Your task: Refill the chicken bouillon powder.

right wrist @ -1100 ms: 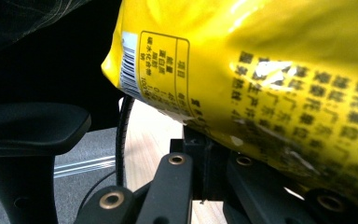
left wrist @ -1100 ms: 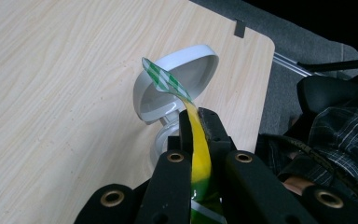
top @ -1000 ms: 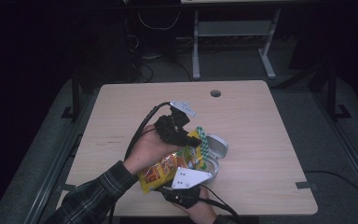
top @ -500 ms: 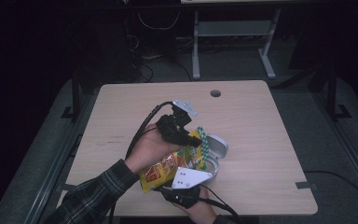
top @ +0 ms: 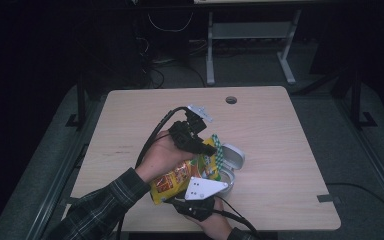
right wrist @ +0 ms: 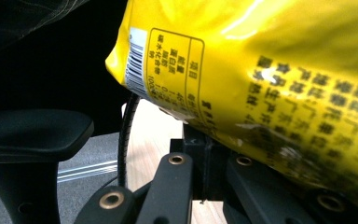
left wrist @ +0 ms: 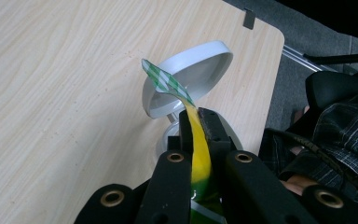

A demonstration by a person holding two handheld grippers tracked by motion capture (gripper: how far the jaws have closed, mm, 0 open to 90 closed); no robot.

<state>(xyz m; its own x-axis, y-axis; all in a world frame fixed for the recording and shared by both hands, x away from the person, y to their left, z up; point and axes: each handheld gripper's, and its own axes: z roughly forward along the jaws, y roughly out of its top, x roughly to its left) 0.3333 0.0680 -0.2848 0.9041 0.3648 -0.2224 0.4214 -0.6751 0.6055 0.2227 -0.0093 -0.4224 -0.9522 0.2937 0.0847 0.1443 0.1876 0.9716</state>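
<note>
Held above the wooden desk (top: 280, 125): a yellow snack bag (top: 180, 175), just beside a white tin (top: 232, 159). Left gripper (left wrist: 196, 122), jaws clamped on the bag's green-checked top edge. Right gripper (top: 200, 197), jaws closed on the bag's lower end, nearest the desk's front edge.

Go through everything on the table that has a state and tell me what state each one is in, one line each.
Yellow snack bag: held off the wooden table, tilted, its green-checked top edge pinched.
White round tin: open, its lid tipped up.
Left gripper: shut on the bag's top edge.
Right gripper: shut on the bag's lower end.
</note>
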